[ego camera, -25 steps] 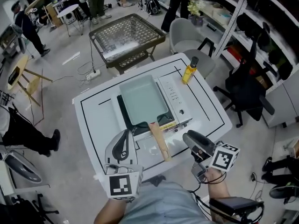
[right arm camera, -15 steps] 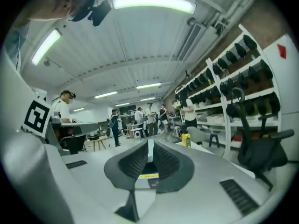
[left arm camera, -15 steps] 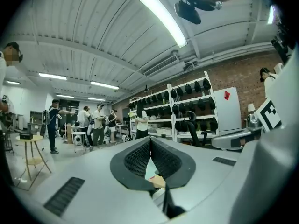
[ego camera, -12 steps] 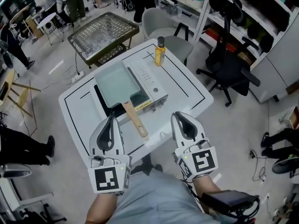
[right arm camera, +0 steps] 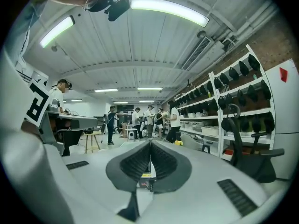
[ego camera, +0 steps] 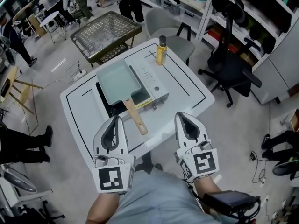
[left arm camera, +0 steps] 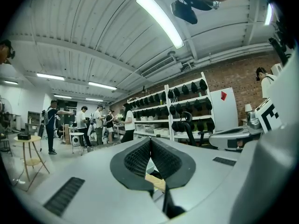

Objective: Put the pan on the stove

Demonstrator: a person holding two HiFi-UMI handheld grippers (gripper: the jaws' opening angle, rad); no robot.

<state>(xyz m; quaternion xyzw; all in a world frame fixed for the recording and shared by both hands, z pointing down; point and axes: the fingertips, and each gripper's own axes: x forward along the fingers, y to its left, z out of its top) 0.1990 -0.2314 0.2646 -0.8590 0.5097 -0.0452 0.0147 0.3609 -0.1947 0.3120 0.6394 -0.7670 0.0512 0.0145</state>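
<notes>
A rectangular teal pan [ego camera: 117, 82] with a wooden handle [ego camera: 135, 117] sits on the portable stove [ego camera: 152, 85] on the white table [ego camera: 184, 90]. The handle points toward me. My left gripper [ego camera: 117, 119] hovers at the table's near edge, just left of the handle's end, shut and empty. My right gripper [ego camera: 182, 116] hangs level with it on the handle's right, also shut with nothing in it. In the left gripper view the closed jaws [left arm camera: 150, 141] frame a bit of the handle [left arm camera: 156, 182]. The right gripper view has its closed jaws [right arm camera: 150, 143] in front of the stove [right arm camera: 145, 178].
A yellow oil bottle [ego camera: 161, 50] stands at the table's far corner. A grey chair [ego camera: 163, 24] and a wire rack table [ego camera: 105, 34] lie beyond it, a black office chair [ego camera: 229, 64] to the right. People stand at the back and left.
Both grippers have drawn back from the handle to stand side by side at the table's near edge. The right jaws have shut. The pan stays on the stove.
</notes>
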